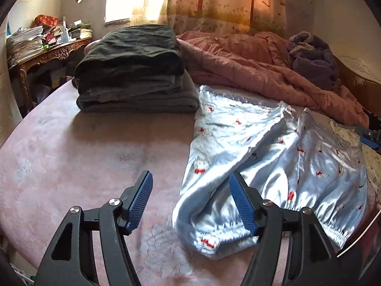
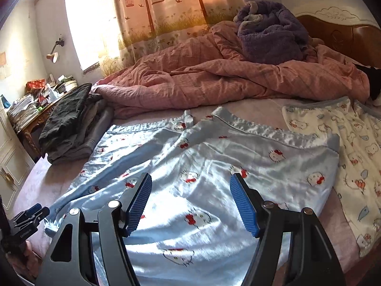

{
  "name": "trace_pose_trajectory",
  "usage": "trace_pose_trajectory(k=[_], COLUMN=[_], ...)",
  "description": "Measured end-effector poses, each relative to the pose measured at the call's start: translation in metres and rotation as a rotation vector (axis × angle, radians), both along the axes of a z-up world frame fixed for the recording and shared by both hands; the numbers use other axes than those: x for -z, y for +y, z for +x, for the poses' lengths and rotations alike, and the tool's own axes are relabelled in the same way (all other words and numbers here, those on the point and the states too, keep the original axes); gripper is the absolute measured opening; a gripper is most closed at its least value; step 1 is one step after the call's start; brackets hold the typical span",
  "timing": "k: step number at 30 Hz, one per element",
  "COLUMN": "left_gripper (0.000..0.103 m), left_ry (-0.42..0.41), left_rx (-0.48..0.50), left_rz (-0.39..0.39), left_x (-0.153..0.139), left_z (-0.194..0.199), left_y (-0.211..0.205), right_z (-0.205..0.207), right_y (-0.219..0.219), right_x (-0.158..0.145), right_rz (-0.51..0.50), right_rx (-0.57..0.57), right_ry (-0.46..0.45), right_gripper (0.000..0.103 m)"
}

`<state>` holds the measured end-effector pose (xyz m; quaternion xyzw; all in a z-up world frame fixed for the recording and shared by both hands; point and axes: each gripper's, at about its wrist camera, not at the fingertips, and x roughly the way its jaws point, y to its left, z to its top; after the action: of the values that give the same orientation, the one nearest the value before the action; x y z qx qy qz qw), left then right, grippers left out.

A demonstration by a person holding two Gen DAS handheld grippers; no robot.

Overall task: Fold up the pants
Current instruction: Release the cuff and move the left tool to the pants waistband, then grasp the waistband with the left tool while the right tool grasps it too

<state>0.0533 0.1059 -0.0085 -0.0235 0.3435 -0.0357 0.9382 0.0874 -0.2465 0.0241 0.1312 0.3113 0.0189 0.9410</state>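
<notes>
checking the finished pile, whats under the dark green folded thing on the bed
Under the dark green folded garment lie folded grey clothes, stacked on the pink sheet. How many grey pieces there are cannot be told; the top one covers most of them.

A stack of dark folded clothes (image 1: 133,71) sits on the pink bedsheet (image 1: 71,147) at eleven o'clock. A rumpled pink quilt (image 2: 214,81) lies at twelve, a purple fleece (image 2: 271,38) atop it. A white cartoon-print garment (image 2: 352,147) lies at three. A cluttered desk (image 1: 47,52) stands at ten.
</notes>
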Motion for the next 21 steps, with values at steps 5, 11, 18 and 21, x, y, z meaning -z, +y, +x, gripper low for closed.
trace_pose_trajectory(k=[5, 11, 18, 21], left_gripper=[0.068, 0.066, 0.04, 0.04], left_ry=[-0.03, 0.024, 0.184, 0.237], left_rx=[0.017, 0.056, 0.03, -0.004], left_rz=[0.024, 0.04, 0.093, 0.052], left_x=[-0.025, -0.024, 0.018, 0.043], left_z=[0.064, 0.176, 0.291, 0.317], left_y=[-0.013, -0.051, -0.076, -0.062], right_z=[0.071, 0.183, 0.283, 0.304], right_y=[0.009, 0.012, 0.006, 0.001], right_x=[-0.025, -0.013, 0.034, 0.058], right_rz=[-0.022, 0.061, 0.08, 0.123], right_rx=[-0.04, -0.031, 0.002, -0.005], right_ry=[0.053, 0.21, 0.322, 0.356], right_gripper=[0.071, 0.06, 0.051, 0.05])
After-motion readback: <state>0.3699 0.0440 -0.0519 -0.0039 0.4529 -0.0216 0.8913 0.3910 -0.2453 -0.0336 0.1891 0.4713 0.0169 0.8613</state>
